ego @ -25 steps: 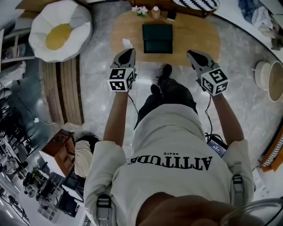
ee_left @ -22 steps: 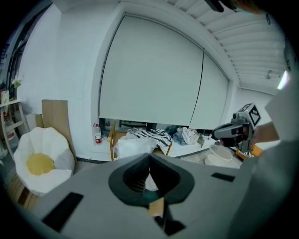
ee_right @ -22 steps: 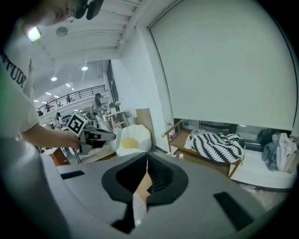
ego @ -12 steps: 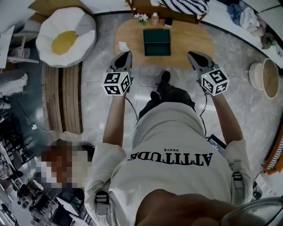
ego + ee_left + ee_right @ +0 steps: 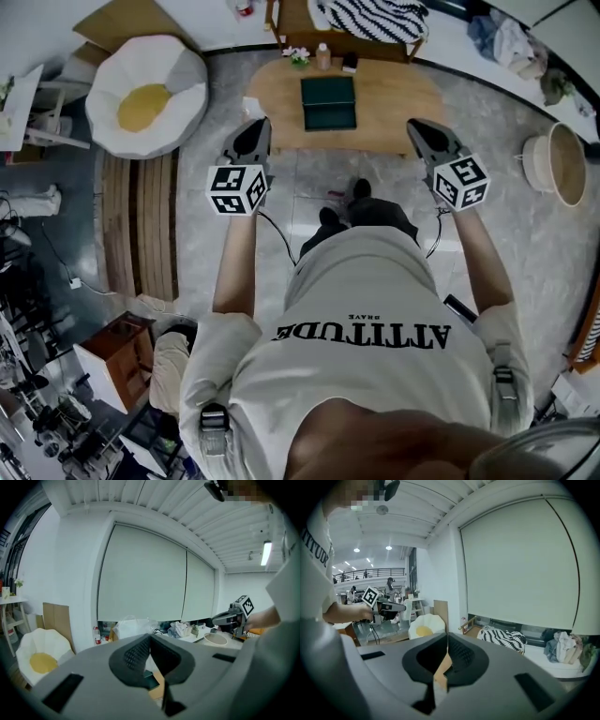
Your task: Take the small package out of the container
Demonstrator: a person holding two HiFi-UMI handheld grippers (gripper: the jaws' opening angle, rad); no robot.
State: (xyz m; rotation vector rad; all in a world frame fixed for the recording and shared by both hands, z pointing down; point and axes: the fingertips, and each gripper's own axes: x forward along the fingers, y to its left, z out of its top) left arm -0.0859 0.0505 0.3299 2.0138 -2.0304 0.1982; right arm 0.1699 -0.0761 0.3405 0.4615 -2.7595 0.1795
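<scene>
A dark green container (image 5: 328, 102) rests on the oval wooden table (image 5: 403, 98) in front of the person, with its lid down. No small package shows in any view. In the head view my left gripper (image 5: 259, 126) hovers short of the table's near left edge, and my right gripper (image 5: 416, 127) is short of its near right edge. Both are held in the air, well apart from the container. The left gripper view shows my left gripper (image 5: 150, 637) with pads together and a corner of the container (image 5: 150, 680) below them. In the right gripper view my right gripper (image 5: 446, 637) has its tips touching and nothing held.
A white and yellow egg-shaped cushion (image 5: 145, 94) lies at the far left beside a slatted wooden bench (image 5: 141, 220). A small bottle (image 5: 323, 54) and flowers (image 5: 298, 54) stand at the table's back edge. A round basket (image 5: 555, 164) sits at the right.
Both grippers have risen toward the camera, the left one shifting left. The table and container have slid toward the top of the head view. Both stay shut and empty.
</scene>
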